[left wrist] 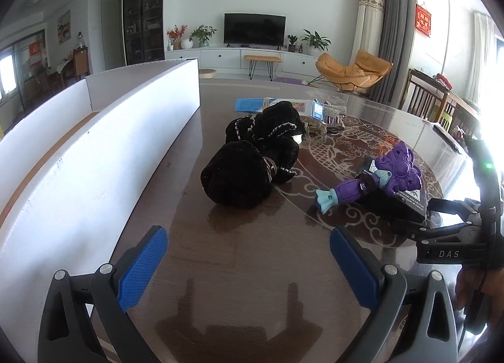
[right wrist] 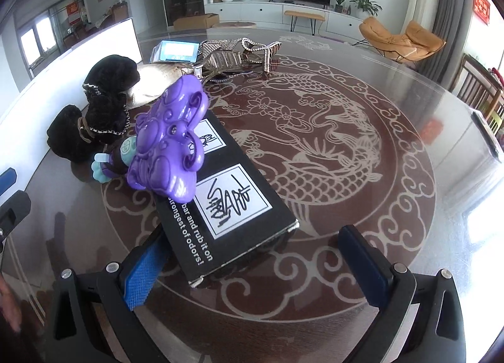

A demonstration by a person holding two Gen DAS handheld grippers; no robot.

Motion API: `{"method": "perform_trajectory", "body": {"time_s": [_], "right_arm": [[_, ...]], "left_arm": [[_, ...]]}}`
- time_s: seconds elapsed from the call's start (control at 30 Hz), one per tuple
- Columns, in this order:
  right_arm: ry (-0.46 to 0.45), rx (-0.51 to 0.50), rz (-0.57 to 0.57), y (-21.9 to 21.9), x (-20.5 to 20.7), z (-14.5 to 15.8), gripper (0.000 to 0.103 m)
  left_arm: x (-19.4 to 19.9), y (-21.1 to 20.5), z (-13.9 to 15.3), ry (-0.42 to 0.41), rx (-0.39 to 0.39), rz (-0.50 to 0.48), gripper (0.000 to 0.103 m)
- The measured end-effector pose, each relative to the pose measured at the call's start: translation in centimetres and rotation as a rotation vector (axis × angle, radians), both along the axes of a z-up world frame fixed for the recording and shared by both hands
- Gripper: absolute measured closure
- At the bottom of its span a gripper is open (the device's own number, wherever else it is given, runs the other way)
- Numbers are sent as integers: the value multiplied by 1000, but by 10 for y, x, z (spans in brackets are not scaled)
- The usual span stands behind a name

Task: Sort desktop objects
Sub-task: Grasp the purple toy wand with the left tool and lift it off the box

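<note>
A flat black box (right wrist: 233, 202) lies on the round glass-topped table (right wrist: 393, 174), its lid printed with two white squares bearing black scrawled signatures and a line of white lettering along one long edge. A purple plastic toy (right wrist: 170, 139), shaped like a lumpy flower head on a darker stem with pale blue trim, rests across the box's far-left part, its head on the lid and its stem hanging off toward the table. Just beyond it sits a black plush bundle (right wrist: 94, 114) wound with thin silver chains, and farther back lie a blue-labelled packet (right wrist: 176, 51) and a glittery silver strappy sandal (right wrist: 239, 54). The right gripper (right wrist: 252, 268) hovers with its blue-padded fingers spread wide and holding nothing; the near corner of the box reaches in between them, close against the left pad (right wrist: 141, 271), while the right pad stands well apart from it. The left gripper (left wrist: 249, 268) is likewise wide open and empty above bare table, with the plush bundle ahead of it near the centre, the toy and box off to its right, and a long white cardboard box (left wrist: 104, 155) running along its left side.
</note>
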State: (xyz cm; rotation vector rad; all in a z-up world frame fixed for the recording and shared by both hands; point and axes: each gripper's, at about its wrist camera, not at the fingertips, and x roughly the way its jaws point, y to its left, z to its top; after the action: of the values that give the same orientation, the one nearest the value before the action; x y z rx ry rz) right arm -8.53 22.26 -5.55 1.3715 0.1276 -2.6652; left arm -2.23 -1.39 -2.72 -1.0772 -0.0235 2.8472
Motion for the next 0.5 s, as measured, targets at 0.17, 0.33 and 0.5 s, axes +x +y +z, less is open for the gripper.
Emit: {"method": "perform_trajectory", "body": {"time_s": [0.17,0.33,0.5], "right_arm": [[0,1,6,25,18,0,0],[-1,-4,5,43,33,-1,0],[0,-5,6,41,40,-1,0]], "left_arm": [[1,7,-1,-6,-5,-33,0],[7,14,5,8,10,-90,0],[10,43,6,20,-63,-224,0]]}}
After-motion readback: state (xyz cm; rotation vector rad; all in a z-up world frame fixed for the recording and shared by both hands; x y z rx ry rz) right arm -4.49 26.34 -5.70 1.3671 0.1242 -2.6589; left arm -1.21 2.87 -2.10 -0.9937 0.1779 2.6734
